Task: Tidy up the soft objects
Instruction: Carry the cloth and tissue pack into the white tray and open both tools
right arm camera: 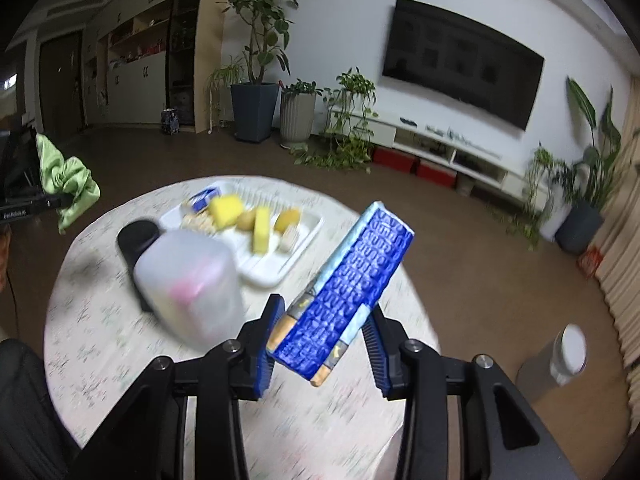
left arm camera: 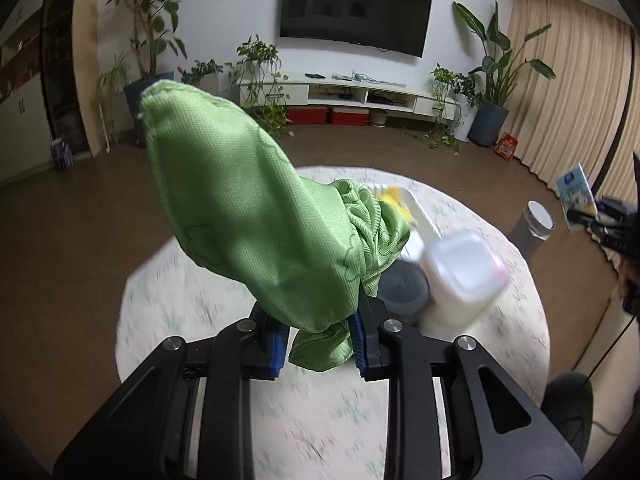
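Left wrist view: the green cloth (left arm camera: 256,216) is pinched between the blue pads of the left gripper (left arm camera: 320,340) and lifted above the round table (left arm camera: 192,304), its free end standing up toward the room. The right gripper (right arm camera: 320,344) clamps a blue tissue pack (right arm camera: 348,292) by its lower end, tilted, also above the table. Under both, on the table, stand a translucent lidded container (right arm camera: 188,284), a dark disc (right arm camera: 136,236) just behind it, and a white tray (right arm camera: 276,268) beyond, holding yellow sponges (right arm camera: 226,210) and other small pieces (too blurred to name). My worry: the pack is gripped askew and could slip, while the dangling cloth might brush the container and tip it. The tabletop is pale and speckled; past it lie brown floor, potted plants, a wall television and beige curtains.
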`<state>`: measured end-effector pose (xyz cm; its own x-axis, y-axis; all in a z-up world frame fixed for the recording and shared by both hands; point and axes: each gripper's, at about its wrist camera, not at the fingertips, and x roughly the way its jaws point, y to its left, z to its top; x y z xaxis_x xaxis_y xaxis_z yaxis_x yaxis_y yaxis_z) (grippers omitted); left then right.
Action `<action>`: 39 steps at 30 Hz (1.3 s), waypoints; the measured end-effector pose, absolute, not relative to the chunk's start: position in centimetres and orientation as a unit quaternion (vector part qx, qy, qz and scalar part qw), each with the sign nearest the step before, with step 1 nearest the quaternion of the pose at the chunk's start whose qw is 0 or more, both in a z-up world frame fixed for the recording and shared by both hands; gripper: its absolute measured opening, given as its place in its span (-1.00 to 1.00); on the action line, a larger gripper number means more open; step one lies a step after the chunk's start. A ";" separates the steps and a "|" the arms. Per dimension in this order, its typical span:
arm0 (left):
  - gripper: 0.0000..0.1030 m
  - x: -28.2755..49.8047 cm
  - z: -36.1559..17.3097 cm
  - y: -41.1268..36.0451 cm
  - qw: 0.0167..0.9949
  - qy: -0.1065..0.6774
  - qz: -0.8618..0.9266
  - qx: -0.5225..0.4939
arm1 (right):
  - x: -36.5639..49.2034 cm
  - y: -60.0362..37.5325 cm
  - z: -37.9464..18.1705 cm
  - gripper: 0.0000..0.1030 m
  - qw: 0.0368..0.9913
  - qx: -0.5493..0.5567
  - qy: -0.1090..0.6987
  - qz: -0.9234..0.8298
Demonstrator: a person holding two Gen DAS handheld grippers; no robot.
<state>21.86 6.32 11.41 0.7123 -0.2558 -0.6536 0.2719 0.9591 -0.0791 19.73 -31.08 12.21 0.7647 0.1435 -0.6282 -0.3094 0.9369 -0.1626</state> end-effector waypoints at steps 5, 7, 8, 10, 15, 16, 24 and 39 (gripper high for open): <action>-0.55 27.6 11.7 4.1 0.915 0.368 -0.163 0.037 | 26.4 -28.7 14.1 -0.19 0.920 -0.153 0.331 0.144; -0.54 30.0 11.0 3.1 0.908 0.378 -0.176 0.045 | 29.3 -26.9 14.4 -0.19 0.913 -0.159 0.338 0.162; -0.54 31.5 10.5 2.3 0.903 0.385 -0.182 0.053 | 30.4 -26.2 14.4 -0.19 0.910 -0.162 0.342 0.168; -0.55 33.3 9.7 1.3 0.897 0.394 -0.192 0.062 | 33.1 -24.2 13.9 -0.19 0.900 -0.171 0.354 0.186; -0.54 37.9 6.6 -1.8 0.871 0.429 -0.220 0.090 | 37.8 -20.1 10.9 -0.19 0.873 -0.193 0.390 0.219; -0.54 38.7 5.9 -2.4 0.867 0.436 -0.224 0.094 | 38.7 -19.4 9.9 -0.19 0.867 -0.201 0.399 0.223; -0.54 41.4 1.9 -5.1 0.841 0.463 -0.257 0.110 | 43.4 -17.1 4.5 -0.19 0.830 -0.237 0.446 0.236; -0.45 43.3 -0.8 -5.1 0.833 0.490 -0.240 0.095 | 44.9 -13.0 1.0 -0.19 0.788 -0.266 0.471 0.294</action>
<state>43.27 -5.14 -0.83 0.4059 -0.3065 -0.8610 0.4916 0.8674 -0.0770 44.90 -12.99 1.02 0.3834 0.2128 -0.8987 -0.7133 0.6863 -0.1417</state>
